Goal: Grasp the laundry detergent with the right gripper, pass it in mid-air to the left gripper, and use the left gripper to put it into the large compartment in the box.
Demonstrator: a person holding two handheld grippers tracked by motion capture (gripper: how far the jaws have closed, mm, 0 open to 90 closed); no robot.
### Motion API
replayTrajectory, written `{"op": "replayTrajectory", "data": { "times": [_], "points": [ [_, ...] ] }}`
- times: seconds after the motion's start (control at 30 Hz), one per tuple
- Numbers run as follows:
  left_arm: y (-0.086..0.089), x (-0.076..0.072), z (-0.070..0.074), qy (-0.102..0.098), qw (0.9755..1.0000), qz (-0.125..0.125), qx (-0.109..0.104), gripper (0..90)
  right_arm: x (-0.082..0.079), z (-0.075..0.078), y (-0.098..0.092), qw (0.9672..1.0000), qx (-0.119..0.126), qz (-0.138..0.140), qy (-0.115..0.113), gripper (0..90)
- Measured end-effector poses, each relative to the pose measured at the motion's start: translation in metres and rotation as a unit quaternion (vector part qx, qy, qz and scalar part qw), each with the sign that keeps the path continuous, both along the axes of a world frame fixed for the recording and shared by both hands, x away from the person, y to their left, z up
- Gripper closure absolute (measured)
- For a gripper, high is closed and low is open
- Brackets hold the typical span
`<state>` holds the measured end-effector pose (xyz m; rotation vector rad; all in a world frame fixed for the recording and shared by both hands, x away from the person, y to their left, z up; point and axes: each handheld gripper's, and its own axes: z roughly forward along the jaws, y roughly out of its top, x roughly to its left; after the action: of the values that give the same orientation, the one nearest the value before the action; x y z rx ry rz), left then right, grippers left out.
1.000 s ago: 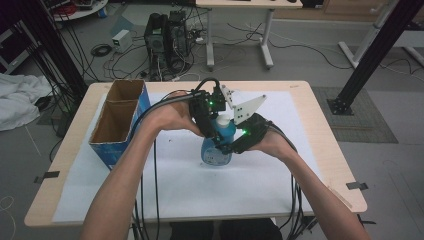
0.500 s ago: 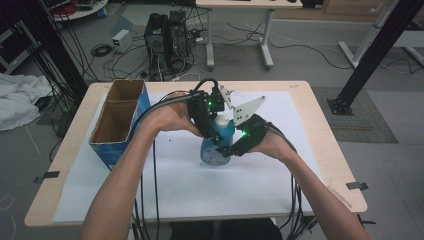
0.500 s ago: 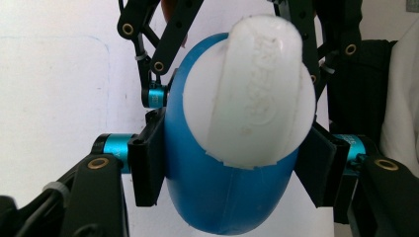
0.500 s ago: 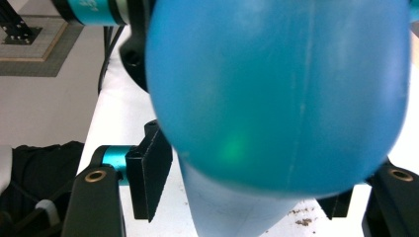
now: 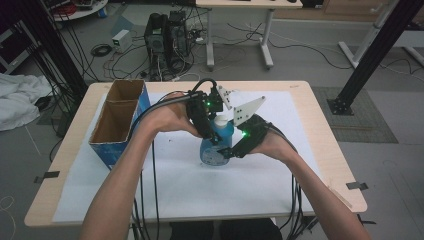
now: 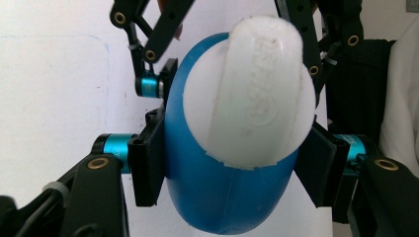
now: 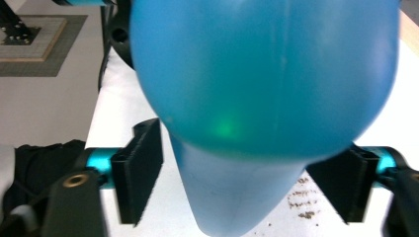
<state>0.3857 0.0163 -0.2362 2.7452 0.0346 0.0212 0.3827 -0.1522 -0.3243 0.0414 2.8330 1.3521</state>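
A blue plastic bottle with a white cap (image 5: 216, 145) stands on the white sheet of the table (image 5: 260, 190), right of the brown-lined blue cardboard box (image 5: 117, 122). The left gripper (image 6: 232, 163) clamps its upper body. The right gripper (image 7: 247, 185) straddles it lower down, jaws just opening, pads clear

The high view looks down on the table (image 5: 165, 200); both gripper views sit close against the same blue bottle (image 6: 217, 197).
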Motion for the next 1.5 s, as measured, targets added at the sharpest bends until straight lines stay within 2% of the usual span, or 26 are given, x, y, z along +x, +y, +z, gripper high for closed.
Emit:
{"op": "replayTrajectory", "data": {
  "times": [0.2, 0.23, 0.27, 0.37, 0.47, 0.5, 0.53, 0.63, 0.7, 0.77, 0.8, 0.93, 0.97, 1.0, 1.03, 1.1, 1.17, 1.2, 1.23, 1.27, 1.33, 1.37, 1.4, 1.43, 1.47, 1.5],
  "points": [
    [0.002, 0.000, 0.002, -0.002, 1.0000, 0.001, 0.004, 37.2, 0.000, 0.002, -0.003, 1.0000, -0.001, -0.005, 0.003, 23.2],
    [0.003, 0.000, 0.002, -0.001, 1.0000, 0.002, 0.002, 37.2, 0.000, 0.002, -0.004, 1.0000, 0.001, -0.009, -0.004, 23.1],
    [0.003, 0.000, 0.002, 0.000, 1.0000, 0.004, 0.001, 37.2, 0.000, 0.002, -0.005, 0.9999, -0.005, -0.012, 0.005, 23.0],
    [0.006, 0.000, 0.003, 0.000, 1.0000, 0.006, 0.001, 37.2, 0.001, 0.003, -0.012, 0.9996, -0.018, -0.024, -0.005, 22.6],
    [0.009, 0.000, 0.006, -0.001, 0.9999, 0.011, 0.004, 37.2, -0.001, 0.004, -0.020, 0.9987, -0.036, -0.036, 0.006, 22.3],
    [0.009, 0.000, 0.007, -0.003, 0.9999, 0.010, 0.005, 37.2, 0.000, 0.005, -0.023, 0.9986, -0.041, -0.034, -0.001, 22.3],
    [0.010, 0.001, 0.008, -0.004, 0.9999, 0.011, 0.007, 37.2, 0.000, 0.006, -0.027, 0.9978, -0.050, -0.042, -0.005, 22.0],
    [0.013, 0.001, 0.013, -0.003, 0.9997, 0.021, 0.011, 37.2, -0.003, 0.007, -0.035, 0.9951, -0.060, -0.079, -0.004, 12.9],
    [0.016, 0.002, 0.016, -0.002, 0.9996, 0.027, 0.007, 37.2, -0.003, 0.008, -0.044, 0.9940, -0.070, -0.084, -0.007, 12.8],
    [0.019, 0.003, 0.021, -0.003, 0.9994, 0.031, 0.013, 37.2, -0.005, 0.008, -0.050, 0.9924, -0.073, -0.099, -0.003, 12.8],
    [0.021, 0.003, 0.024, -0.002, 0.9992, 0.039, 0.011, 37.2, -0.006, 0.009, -0.053, 0.9902, -0.086, -0.110, 0.001, 12.8],
    [0.029, 0.005, 0.038, -0.004, 0.9981, 0.059, 0.018, 37.2, -0.005, 0.009, -0.069, 0.9829, -0.132, -0.128, -0.010, 12.8],
    [0.029, 0.005, 0.038, -0.004, 0.9981, 0.059, 0.018, 37.2, -0.005, 0.009, -0.069, 0.9829, -0.132, -0.128, -0.010, 12.8],
    [0.033, 0.007, 0.046, -0.005, 0.9973, 0.069, 0.026, 37.2, -0.004, 0.008, -0.073, 0.9811, -0.140, -0.133, -0.010, 12.8],
    [0.035, 0.007, 0.048, -0.003, 0.9969, 0.077, 0.019, 37.2, -0.004, 0.007, -0.081, 0.9760, -0.160, -0.147, -0.013, 12.8],
    [0.041, 0.008, 0.058, -0.006, 0.9955, 0.090, 0.030, 37.2, -0.004, 0.005, -0.087, 0.9714, -0.177, -0.158, -0.005, 12.8],
    [0.046, 0.010, 0.065, -0.003, 0.9938, 0.108, 0.028, 37.2, -0.003, 0.002, -0.095, 0.9667, -0.189, -0.173, 0.002, 12.8],
    [0.048, 0.009, 0.068, -0.002, 0.9924, 0.119, 0.028, 37.2, -0.001, -0.001, -0.101, 0.9655, -0.194, -0.174, -0.006, 12.8],
    [0.051, 0.012, 0.073, -0.005, 0.9926, 0.115, 0.038, 37.2, 0.000, -0.003, -0.104, 0.9626, -0.201, -0.182, -0.009, 12.8],
    [0.054, 0.012, 0.079, -0.005, 0.9904, 0.133, 0.038, 37.2, 0.000, -0.004, -0.108, 0.9589, -0.210, -0.191, -0.004, 12.8],
    [0.060, 0.015, 0.088, -0.008, 0.9898, 0.135, 0.047, 37.3, 0.003, -0.007, -0.118, 0.9551, -0.216, -0.202, 0.003, 12.8],
    [0.064, 0.015, 0.093, -0.006, 0.9884, 0.145, 0.043, 37.3, 0.005, -0.009, -0.123, 0.9561, -0.212, -0.202, -0.006, 12.8],
    [0.068, 0.016, 0.098, -0.006, 0.9874, 0.152, 0.043, 37.2, 0.006, -0.011, -0.127, 0.9543, -0.213, -0.210, -0.006, 12.8],
    [0.072, 0.017, 0.102, -0.003, 0.9858, 0.164, 0.036, 37.3, 0.004, -0.010, -0.131, 0.9474, -0.227, -0.226, 0.007, 12.8],
    [0.078, 0.018, 0.108, -0.002, 0.9845, 0.171, 0.038, 37.3, 0.006, -0.012, -0.135, 0.9497, -0.224, -0.218, -0.011, 12.8],
    [0.081, 0.019, 0.112, -0.004, 0.9842, 0.171, 0.044, 37.3, 0.005, -0.013, -0.138, 0.9471, -0.224, -0.230, -0.006, 12.8]
  ]
}}
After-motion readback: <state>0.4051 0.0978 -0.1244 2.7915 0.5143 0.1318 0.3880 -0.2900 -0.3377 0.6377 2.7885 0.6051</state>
